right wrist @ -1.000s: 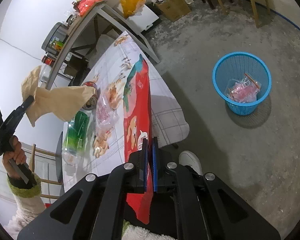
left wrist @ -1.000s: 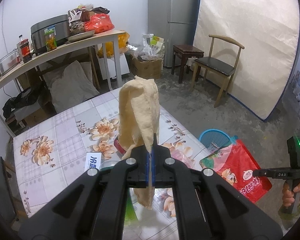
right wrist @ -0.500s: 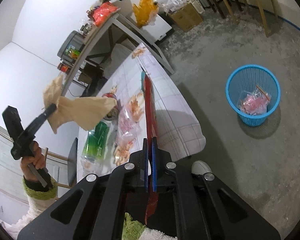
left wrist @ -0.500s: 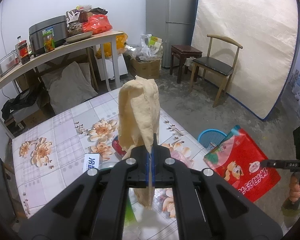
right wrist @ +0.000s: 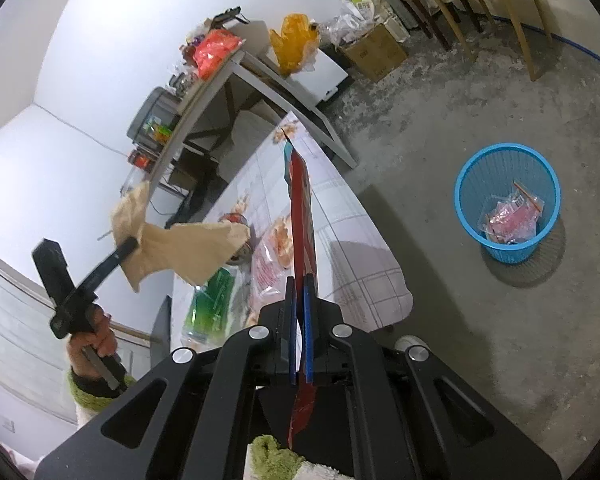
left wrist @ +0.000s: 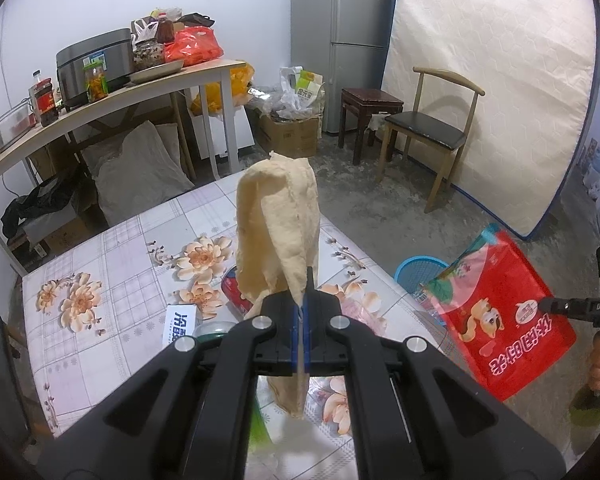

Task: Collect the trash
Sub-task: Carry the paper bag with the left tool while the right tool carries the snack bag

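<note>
— Beige, that crumpled paper sheet (left wrist: 278, 232); who has it?
— Left gripper (left wrist: 301, 320), jaws clamped on its lower edge, held up over the floral-cloth bench (left wrist: 112, 264).
— And the glossy red snack bag (right wrist: 302, 216)?
— Right gripper (right wrist: 299, 332), jaws pinched on it, in the air beside the bench edge; the blue plastic mesh basket (right wrist: 466, 196) stands on the concrete floor, well apart.

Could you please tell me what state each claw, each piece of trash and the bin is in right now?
Left claw: shut on the tan paper bag.
Tan paper bag: crumpled, held above the table.
Right claw: shut on the red snack bag.
Red snack bag: held in the air.
Blue bin: upright on the floor, some wrappers inside.
</note>
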Demonstrator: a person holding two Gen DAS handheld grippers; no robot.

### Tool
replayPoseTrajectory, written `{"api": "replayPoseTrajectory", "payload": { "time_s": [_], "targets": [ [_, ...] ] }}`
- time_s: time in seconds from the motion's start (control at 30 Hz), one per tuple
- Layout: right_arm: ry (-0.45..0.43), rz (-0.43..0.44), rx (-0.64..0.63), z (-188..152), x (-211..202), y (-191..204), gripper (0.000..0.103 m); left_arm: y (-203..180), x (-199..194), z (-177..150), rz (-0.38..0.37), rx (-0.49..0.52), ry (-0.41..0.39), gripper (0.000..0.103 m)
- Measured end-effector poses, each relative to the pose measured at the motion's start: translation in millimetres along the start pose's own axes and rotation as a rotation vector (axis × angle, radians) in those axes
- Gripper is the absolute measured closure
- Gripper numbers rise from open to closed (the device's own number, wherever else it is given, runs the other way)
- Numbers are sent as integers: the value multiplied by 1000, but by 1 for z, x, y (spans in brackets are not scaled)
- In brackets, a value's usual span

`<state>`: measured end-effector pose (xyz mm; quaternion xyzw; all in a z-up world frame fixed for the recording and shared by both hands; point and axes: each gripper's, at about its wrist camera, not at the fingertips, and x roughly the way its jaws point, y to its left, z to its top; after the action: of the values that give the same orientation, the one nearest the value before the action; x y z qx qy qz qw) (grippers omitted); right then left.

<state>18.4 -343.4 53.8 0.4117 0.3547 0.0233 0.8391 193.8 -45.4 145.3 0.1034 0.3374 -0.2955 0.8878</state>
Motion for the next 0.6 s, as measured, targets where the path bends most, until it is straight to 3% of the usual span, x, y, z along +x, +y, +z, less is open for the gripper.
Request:
{"api": "replayPoseTrajectory", "payload": {
  "time_s": [0.37, 0.6],
  "targets": [
    [-52, 65, 1, 8, -14, 2, 100, -2, -8, 10, -6, -13, -43, 103],
    [-132, 70, 11, 12, -34, -2, 100, -35, -21, 39, -81, 50, -91, 103]
  ]
}}
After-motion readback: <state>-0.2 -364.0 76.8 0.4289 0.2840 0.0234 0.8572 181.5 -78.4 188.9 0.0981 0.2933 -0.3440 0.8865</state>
